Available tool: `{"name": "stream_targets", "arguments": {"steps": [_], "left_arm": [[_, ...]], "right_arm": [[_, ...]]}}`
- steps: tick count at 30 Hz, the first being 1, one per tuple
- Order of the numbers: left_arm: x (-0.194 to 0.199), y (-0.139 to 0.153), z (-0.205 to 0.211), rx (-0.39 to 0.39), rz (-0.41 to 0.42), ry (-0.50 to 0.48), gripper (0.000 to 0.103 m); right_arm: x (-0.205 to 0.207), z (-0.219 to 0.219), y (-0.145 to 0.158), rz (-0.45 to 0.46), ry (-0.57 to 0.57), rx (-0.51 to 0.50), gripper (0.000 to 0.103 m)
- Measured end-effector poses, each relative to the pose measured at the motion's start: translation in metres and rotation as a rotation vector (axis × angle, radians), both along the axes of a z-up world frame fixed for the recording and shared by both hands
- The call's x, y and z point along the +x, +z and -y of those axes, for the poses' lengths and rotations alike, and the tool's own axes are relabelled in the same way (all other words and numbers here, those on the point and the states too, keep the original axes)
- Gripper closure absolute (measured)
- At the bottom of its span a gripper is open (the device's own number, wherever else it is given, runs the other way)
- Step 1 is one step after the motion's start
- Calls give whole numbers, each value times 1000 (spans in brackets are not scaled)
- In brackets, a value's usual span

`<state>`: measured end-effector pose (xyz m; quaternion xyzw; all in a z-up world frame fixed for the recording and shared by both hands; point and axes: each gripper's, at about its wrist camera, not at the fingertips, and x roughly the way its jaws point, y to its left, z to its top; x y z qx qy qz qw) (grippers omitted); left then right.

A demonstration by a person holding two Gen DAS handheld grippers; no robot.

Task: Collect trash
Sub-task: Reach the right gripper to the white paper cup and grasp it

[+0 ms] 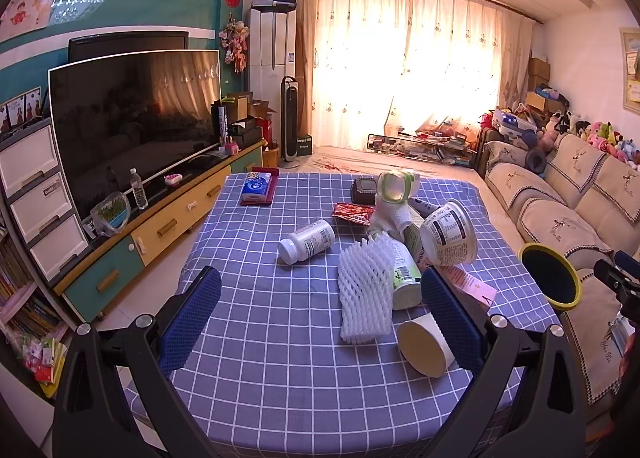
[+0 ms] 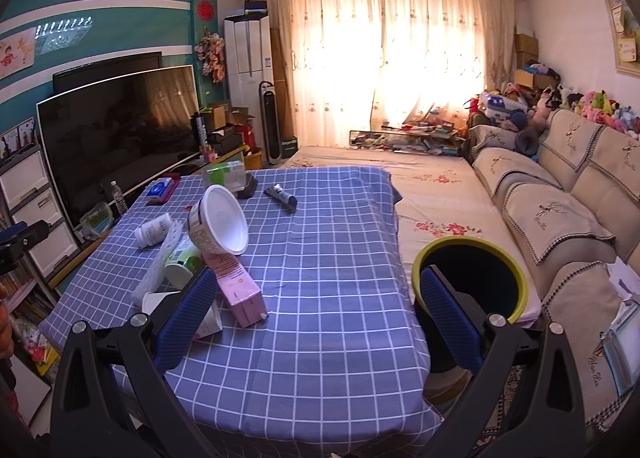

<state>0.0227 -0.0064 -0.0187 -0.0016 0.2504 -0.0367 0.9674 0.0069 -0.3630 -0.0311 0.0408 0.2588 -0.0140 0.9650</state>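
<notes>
Between the left gripper's blue pads lies the white foam net sleeve, flat on the checked cloth of the counter. Its long axis runs roughly away from the camera, tilted slightly toward the upper right, so it sits nearly in line with the gripper opening. Touching its right edge: a green-labelled white bottle, lying down. Just in front of the right pad: a paper cup on its side, mouth toward the camera. Behind these, a tilted white tub leans on the pile; a white pill bottle lies apart to the left.

Left gripper: jaws spread wide, nothing held. Right gripper: jaws also wide apart, empty, over bare cloth; the pile is off its left pad, with a pink carton nearest.

Yellow-rimmed black bin stands off the counter's right edge, just behind the right gripper's right pad.

Judgement: left gripper is nearer the sleeve; a forward-down reach should suffice. Right gripper is nearer the bin.
</notes>
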Motion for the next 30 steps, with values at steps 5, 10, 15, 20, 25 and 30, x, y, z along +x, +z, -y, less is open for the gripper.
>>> {"name": "stream_targets", "arguments": {"steps": [5,10,15,20,25,30], "left_arm": [[5,-4,-2,-7,-10,-4,5],[13,-11,-5,-25,-29,-9,5],[20,-17,-8,-28,-39,-9,5],[28,-25,-11,-35,-60,0,5],[36,-31,-17,-51,-78,14,5],[44,-38,-22,-63,-95,20,5]], "right_arm": [[11,-9,-9,-34,110,68,6],[26,-42,-25,-68,252,38,6],[41,-87,-48,-123,407,-11,6],[64,-119,-73,-197,495,-37,6],[84,-127,-86,-264,528,-37,6],[101,-132,-98,-324,552,-22,6]]}}
